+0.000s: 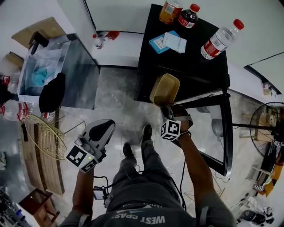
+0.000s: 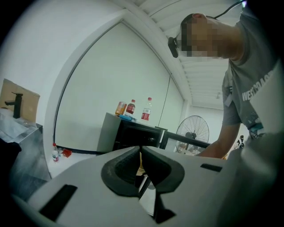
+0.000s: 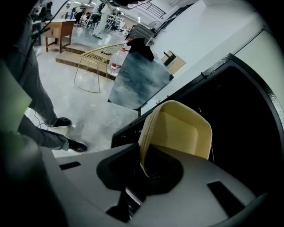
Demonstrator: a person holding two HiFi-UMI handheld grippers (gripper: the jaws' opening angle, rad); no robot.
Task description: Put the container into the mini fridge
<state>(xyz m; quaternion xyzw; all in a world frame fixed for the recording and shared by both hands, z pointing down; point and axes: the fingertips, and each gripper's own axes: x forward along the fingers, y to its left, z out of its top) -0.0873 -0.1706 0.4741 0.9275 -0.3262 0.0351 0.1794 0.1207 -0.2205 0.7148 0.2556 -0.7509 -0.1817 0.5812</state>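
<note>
A pale yellow container (image 1: 164, 88) hangs tilted in front of the black mini fridge (image 1: 186, 66), at its open front. My right gripper (image 1: 167, 107) is shut on the container's lower rim. In the right gripper view the container (image 3: 179, 128) stands on edge between the pads, its hollow side facing the fridge's dark inside (image 3: 253, 133), and the right gripper (image 3: 143, 165) pinches its rim. The fridge door (image 1: 225, 133) is swung open to the right. My left gripper (image 1: 104, 126) hangs low at the left, away from the fridge; the left gripper (image 2: 140, 154) is shut with nothing held.
On the fridge top stand an orange bottle (image 1: 170, 10), a dark bottle (image 1: 188, 16), a water bottle (image 1: 219, 40) and blue-white packets (image 1: 168, 42). A grey cabinet (image 1: 77, 75) stands left of the fridge, a wire chair (image 1: 42, 133) lower left, a fan (image 1: 266, 122) at the right.
</note>
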